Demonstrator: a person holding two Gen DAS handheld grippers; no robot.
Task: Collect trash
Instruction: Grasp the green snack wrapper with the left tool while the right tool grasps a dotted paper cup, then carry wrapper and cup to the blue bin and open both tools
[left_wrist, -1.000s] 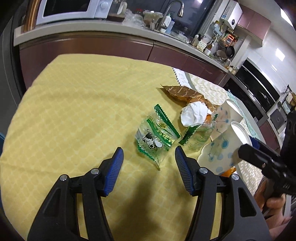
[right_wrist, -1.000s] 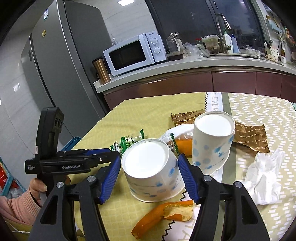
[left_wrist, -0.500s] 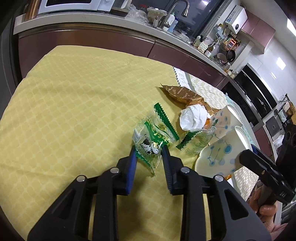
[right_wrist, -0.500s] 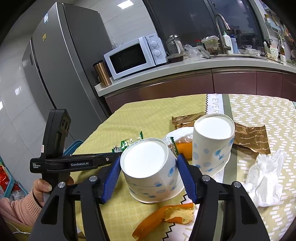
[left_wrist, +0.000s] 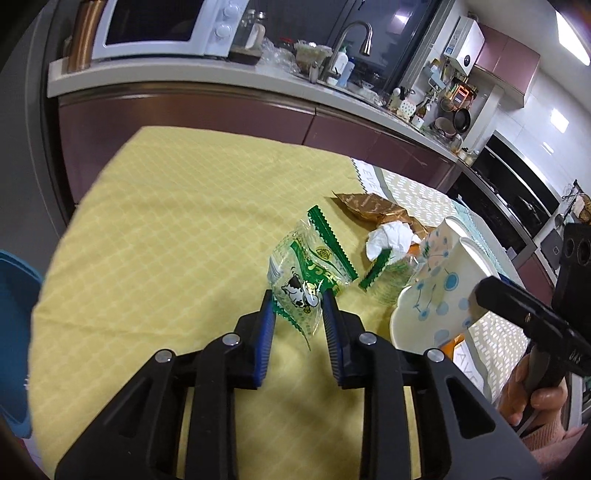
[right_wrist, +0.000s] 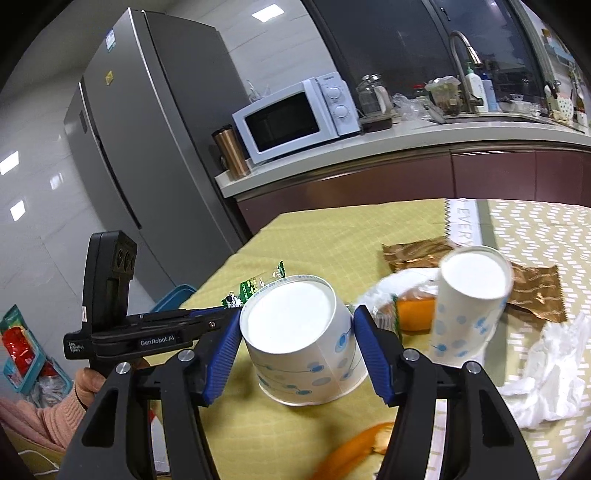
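My left gripper (left_wrist: 297, 301) is shut on a clear and green snack wrapper with a cow print (left_wrist: 306, 266), which stands up between the blue pads just over the yellow tablecloth (left_wrist: 177, 229). My right gripper (right_wrist: 297, 321) is shut on an upside-down white paper cup with blue dots (right_wrist: 303, 332), tilted towards the camera. The left wrist view shows that cup (left_wrist: 432, 306) at the right. A second upside-down cup (right_wrist: 469, 295) stands just to its right. The left gripper's black body (right_wrist: 147, 332) reaches in from the left of the right wrist view.
More trash lies around the cups: a second green wrapper (left_wrist: 384, 273), a crumpled white tissue (right_wrist: 546, 380), brown foil wrappers (right_wrist: 532, 291) and orange peel (right_wrist: 354, 450). A blue bin (left_wrist: 14, 295) sits beside the table's left edge. A kitchen counter with a microwave (right_wrist: 291, 114) runs behind.
My left gripper went forward, closed its pads on the cow-print wrapper and raised it a little. My right gripper stays on the cup, nearly still.
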